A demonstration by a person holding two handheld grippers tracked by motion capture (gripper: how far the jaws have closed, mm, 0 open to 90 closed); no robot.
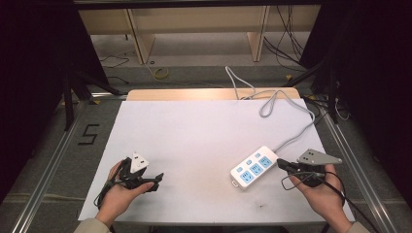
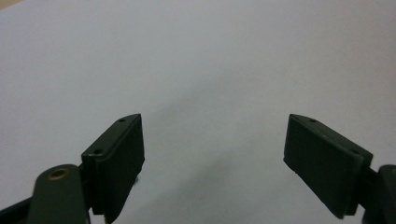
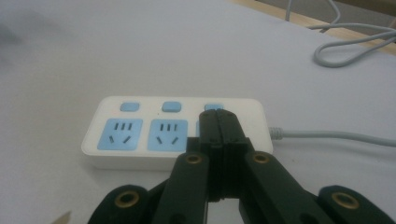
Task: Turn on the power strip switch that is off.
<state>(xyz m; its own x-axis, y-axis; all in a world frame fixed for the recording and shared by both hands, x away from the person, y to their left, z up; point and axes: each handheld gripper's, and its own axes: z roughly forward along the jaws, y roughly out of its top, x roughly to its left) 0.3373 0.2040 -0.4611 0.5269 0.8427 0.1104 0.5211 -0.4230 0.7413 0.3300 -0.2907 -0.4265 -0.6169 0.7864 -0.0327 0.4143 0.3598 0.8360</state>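
Currently the right gripper (image 3: pixel 219 123) has its fingers clenched flat against each other with nothing between them, tips just at the near edge of a white power strip (image 3: pixel 177 130) with blue sockets and blue buttons. Left gripper (image 2: pixel 212 158) fingers are released, spread wide over bare white surface. From the high view: left gripper (image 1: pixel 154 180) sits in the person's left hand (image 1: pixel 116 194) at the near left of the counter (image 1: pixel 194 126); right gripper (image 1: pixel 282 163) sits in the right hand (image 1: pixel 320 191) at the near right, tips just beside the strip's (image 1: pixel 252 167) cord end. Grey cord (image 1: pixel 291 116) runs from the strip toward the far right edge, looping there.
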